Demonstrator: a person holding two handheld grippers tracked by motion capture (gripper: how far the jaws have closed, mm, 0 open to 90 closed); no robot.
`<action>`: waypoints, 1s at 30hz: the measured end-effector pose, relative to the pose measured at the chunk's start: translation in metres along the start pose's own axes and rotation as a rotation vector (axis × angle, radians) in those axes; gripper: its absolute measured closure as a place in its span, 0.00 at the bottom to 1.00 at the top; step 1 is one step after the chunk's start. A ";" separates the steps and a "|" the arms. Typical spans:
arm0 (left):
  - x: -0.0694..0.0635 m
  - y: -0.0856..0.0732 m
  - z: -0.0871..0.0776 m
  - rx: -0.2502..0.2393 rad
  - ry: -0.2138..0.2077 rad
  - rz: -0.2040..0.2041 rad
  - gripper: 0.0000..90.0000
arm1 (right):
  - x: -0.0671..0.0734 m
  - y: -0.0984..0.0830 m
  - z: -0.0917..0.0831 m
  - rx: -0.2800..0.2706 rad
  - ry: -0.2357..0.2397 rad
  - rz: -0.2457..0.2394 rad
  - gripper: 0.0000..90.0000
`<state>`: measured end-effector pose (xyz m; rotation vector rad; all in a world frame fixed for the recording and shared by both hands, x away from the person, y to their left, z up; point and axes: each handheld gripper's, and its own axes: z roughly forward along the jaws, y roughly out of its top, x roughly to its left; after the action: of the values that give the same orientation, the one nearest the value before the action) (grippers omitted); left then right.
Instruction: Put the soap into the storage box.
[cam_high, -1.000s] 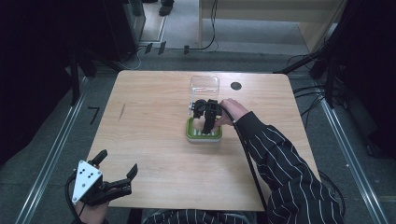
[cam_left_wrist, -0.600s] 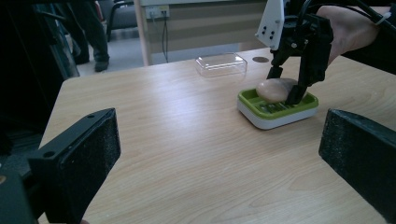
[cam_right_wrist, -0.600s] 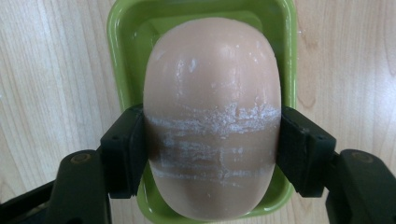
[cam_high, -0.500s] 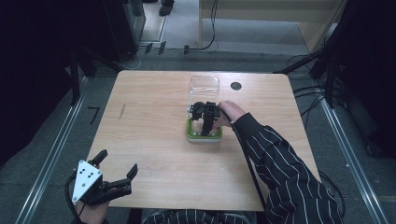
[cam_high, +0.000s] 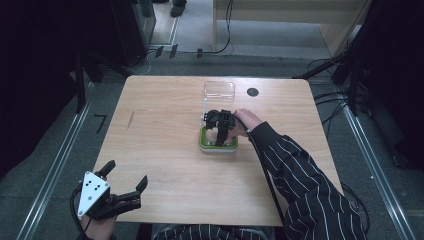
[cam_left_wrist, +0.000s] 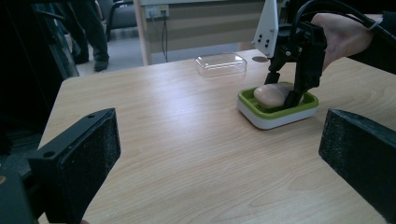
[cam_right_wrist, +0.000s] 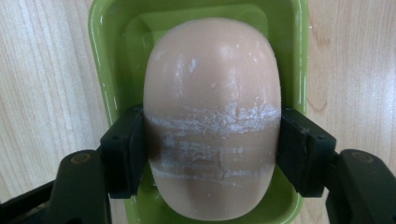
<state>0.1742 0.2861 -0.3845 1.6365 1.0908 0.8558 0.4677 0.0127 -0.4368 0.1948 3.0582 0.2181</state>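
Pinkish-beige soap bar (cam_right_wrist: 212, 116) sits in the green dish (cam_right_wrist: 105, 70), mid-counter, a bit toward the far right side. Right gripper (cam_right_wrist: 212, 154) comes down from above with its jaws clamped on the bar's two long sides, just below its middle; pads pressing flush. Soap looks hard and rounded, smooth, likely slick; the white scuff bands across it suggest a surface that marks easily. Best hold is across the widest part, square on, since the curved ends would squirt out. Probably light, so moderate squeeze should do. Clear lid (cam_high: 219, 91) lies upside down near the far edge of the counter (cam_high: 165, 125). Left gripper (cam_high: 122, 187) hangs at the near left corner, jaws wide apart, holding nothing.
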 end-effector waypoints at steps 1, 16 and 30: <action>0.000 0.000 0.000 0.000 0.000 -0.001 0.00 | 0.000 0.000 0.000 0.000 -0.003 0.000 0.37; -0.001 0.001 0.002 0.002 -0.006 0.004 0.00 | 0.000 -0.003 0.004 -0.008 0.005 0.005 0.37; -0.001 0.001 0.003 0.000 -0.006 0.002 0.00 | 0.000 -0.003 0.002 -0.013 0.001 0.011 0.34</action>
<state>0.1768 0.2845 -0.3842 1.6396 1.0847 0.8521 0.4676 0.0099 -0.4388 0.2112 3.0567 0.2386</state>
